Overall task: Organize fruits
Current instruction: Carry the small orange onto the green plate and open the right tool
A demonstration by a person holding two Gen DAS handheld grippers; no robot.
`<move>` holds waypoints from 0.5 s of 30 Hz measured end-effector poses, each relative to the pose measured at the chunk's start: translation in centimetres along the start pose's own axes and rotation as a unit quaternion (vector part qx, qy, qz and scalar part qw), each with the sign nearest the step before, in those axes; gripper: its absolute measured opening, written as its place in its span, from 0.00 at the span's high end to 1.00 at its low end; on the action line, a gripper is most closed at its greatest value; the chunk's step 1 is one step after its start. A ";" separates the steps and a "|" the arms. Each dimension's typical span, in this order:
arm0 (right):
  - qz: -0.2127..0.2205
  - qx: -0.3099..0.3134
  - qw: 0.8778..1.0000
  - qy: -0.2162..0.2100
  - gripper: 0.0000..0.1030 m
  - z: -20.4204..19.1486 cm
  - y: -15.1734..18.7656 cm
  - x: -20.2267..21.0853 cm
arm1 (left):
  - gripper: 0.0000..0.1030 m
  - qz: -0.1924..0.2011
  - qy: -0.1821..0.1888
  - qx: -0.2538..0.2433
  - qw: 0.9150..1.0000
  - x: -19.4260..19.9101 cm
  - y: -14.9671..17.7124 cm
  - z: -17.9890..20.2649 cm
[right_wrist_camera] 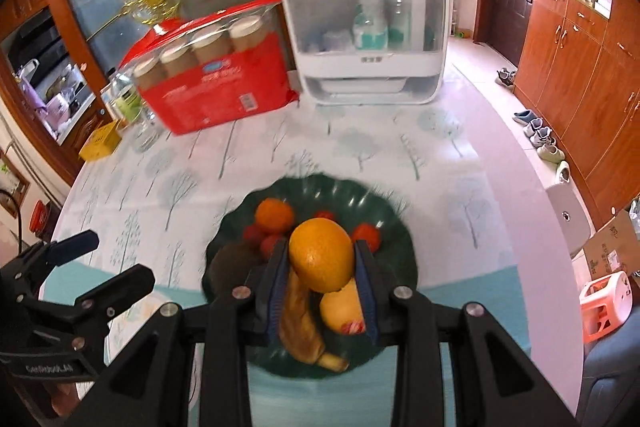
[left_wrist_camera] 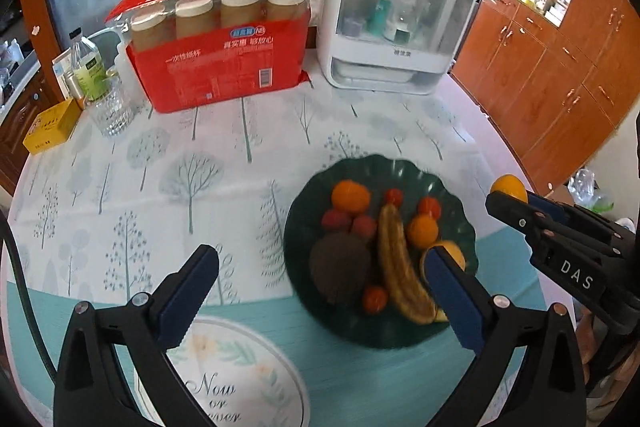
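We found the orange (right_wrist_camera: 321, 254) clamped between the jaws of the right gripper (right_wrist_camera: 322, 269), held by its sides and suspended above the dark green plate (right_wrist_camera: 394, 223). We judged that this side grip kept the round fruit from rolling out while it was carried over the plate for release. Directly beneath the jaws lay the banana (right_wrist_camera: 298, 319) and a yellow fruit (right_wrist_camera: 344, 303); ahead of the jaws sat a smaller orange (right_wrist_camera: 275, 215), several red tomatoes (right_wrist_camera: 367, 235) and a brown kiwi-like fruit (right_wrist_camera: 230, 267). The fruit was already gathered on the plate, so we judged the task nearly complete.

The left gripper (left_wrist_camera: 320, 291) hovered with its jaws spread wide and holding nothing, the plate lying ahead toward its right jaw. We judged it was kept clear as a standby. Farther ahead on the bench (left_wrist_camera: 160, 167) stood a red cup package (left_wrist_camera: 216, 67) and a white container (left_wrist_camera: 392, 27).
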State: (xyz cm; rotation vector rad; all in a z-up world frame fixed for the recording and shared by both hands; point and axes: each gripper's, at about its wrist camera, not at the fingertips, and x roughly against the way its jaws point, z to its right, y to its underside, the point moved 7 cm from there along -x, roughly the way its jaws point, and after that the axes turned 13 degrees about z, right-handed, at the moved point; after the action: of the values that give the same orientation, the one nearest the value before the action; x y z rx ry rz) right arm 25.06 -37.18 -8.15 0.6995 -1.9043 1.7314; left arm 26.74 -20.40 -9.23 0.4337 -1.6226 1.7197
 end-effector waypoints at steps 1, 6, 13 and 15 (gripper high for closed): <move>-0.002 -0.001 1.000 0.001 0.69 0.3 -0.3 -0.5 | 0.01 0.002 -0.005 -0.004 1.000 -0.5 -0.4 0.3; -0.017 -0.002 1.000 -0.006 0.69 0.7 -0.6 -3.5 | 0.01 -0.005 -0.023 -0.018 1.000 -2.8 -0.8 0.8; -0.055 0.001 0.998 -0.010 0.69 0.6 1.0 -7.0 | 0.01 -0.036 -0.033 -0.028 0.998 -5.5 0.5 0.6; -0.067 0.005 0.998 -0.006 0.69 0.6 1.5 -8.0 | 0.01 -0.041 -0.033 -0.030 0.998 -6.0 0.9 0.4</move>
State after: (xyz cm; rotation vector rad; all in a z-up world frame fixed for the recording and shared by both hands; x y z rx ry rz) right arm 30.15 -37.20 -14.58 0.8245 -1.8146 1.6569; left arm 30.10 -22.39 -13.82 0.5247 -1.6745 1.6072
